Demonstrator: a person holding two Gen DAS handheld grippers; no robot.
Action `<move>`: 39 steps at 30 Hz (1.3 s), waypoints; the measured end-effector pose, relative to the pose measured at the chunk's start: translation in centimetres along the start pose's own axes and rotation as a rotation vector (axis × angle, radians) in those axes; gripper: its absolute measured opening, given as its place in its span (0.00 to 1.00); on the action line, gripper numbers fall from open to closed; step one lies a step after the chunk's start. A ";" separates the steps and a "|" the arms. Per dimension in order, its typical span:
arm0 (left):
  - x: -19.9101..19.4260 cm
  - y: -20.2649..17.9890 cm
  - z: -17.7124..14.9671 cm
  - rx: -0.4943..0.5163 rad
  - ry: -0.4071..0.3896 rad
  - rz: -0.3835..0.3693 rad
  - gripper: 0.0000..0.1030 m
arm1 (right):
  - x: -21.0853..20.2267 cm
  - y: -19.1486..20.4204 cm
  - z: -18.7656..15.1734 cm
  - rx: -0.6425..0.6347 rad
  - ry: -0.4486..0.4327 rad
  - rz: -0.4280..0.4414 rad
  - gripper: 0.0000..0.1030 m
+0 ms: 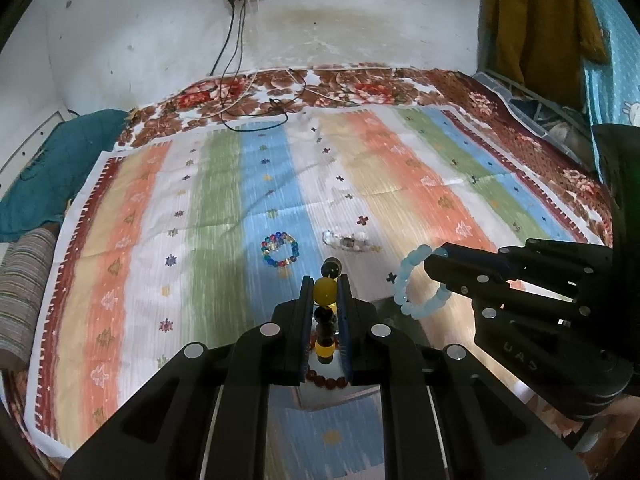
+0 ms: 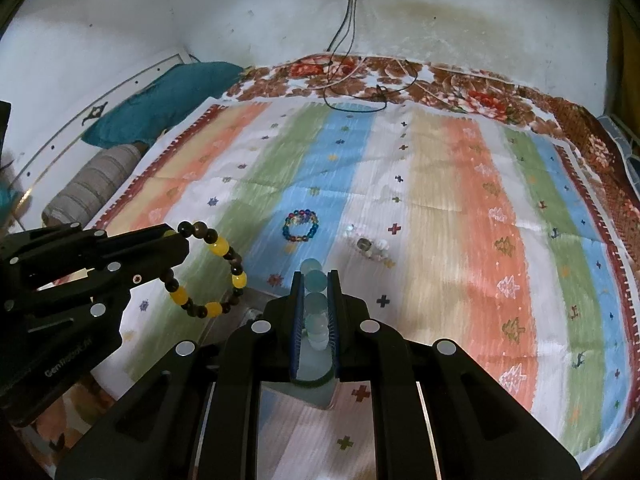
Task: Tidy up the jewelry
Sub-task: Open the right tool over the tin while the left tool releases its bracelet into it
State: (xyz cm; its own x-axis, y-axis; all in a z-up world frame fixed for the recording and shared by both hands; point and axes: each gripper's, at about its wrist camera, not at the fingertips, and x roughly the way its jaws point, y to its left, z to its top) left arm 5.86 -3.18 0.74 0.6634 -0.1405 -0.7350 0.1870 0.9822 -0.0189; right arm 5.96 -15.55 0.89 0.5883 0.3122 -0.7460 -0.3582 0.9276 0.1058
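My left gripper (image 1: 325, 292) is shut on a yellow-and-dark bead bracelet (image 1: 325, 291), held above the striped cloth; the bracelet hangs as a full ring in the right wrist view (image 2: 208, 271). My right gripper (image 2: 315, 284) is shut on a pale blue bead bracelet (image 2: 315, 280), which shows as a ring in the left wrist view (image 1: 420, 280). A multicoloured bead bracelet (image 1: 280, 249) (image 2: 301, 226) lies on the blue stripe. A clear and white bead bracelet (image 1: 350, 241) (image 2: 370, 246) lies crumpled to its right.
The striped cloth (image 1: 400, 184) covers a bed with a floral blanket (image 1: 360, 88). Cables (image 1: 256, 108) lie at the far edge below a wall socket. A teal pillow (image 2: 160, 100) and a striped bolster (image 2: 92, 188) lie at the left. A dark box edge (image 2: 240, 312) shows under the grippers.
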 end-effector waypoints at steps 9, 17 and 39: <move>-0.4 -0.3 -0.7 0.002 0.001 -0.001 0.11 | -0.2 0.5 -1.2 -0.003 0.020 0.008 0.12; -0.6 -0.3 -1.3 -0.007 0.013 0.001 0.11 | 0.1 0.3 -1.5 0.009 0.041 0.028 0.12; 2.3 4.6 1.4 -0.191 0.072 0.039 0.52 | 2.3 -3.7 0.7 0.130 0.062 -0.071 0.62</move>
State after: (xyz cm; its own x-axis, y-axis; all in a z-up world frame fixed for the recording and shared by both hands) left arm 9.23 0.85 -0.11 0.6127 -0.0991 -0.7840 0.0171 0.9935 -0.1123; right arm 9.17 -18.13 -0.78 0.5616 0.2350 -0.7934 -0.2179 0.9670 0.1321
